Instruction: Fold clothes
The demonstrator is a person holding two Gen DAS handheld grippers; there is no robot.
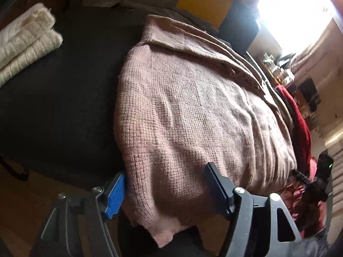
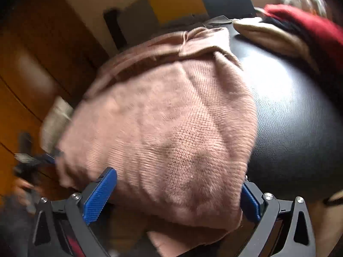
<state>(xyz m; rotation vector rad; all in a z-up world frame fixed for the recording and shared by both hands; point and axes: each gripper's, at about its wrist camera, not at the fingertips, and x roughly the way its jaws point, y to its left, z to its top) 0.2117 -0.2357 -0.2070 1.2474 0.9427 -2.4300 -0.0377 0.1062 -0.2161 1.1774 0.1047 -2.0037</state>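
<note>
left hand-held gripper (image 1: 169, 189) and right hand-held gripper (image 2: 179, 194) both gaping wide, clasping nothing, straddling near hem of pink knit sweater (image 1: 193, 111) spread on black counter (image 1: 64, 98), long axis toward twelve o'clock, neither nearer.
</note>
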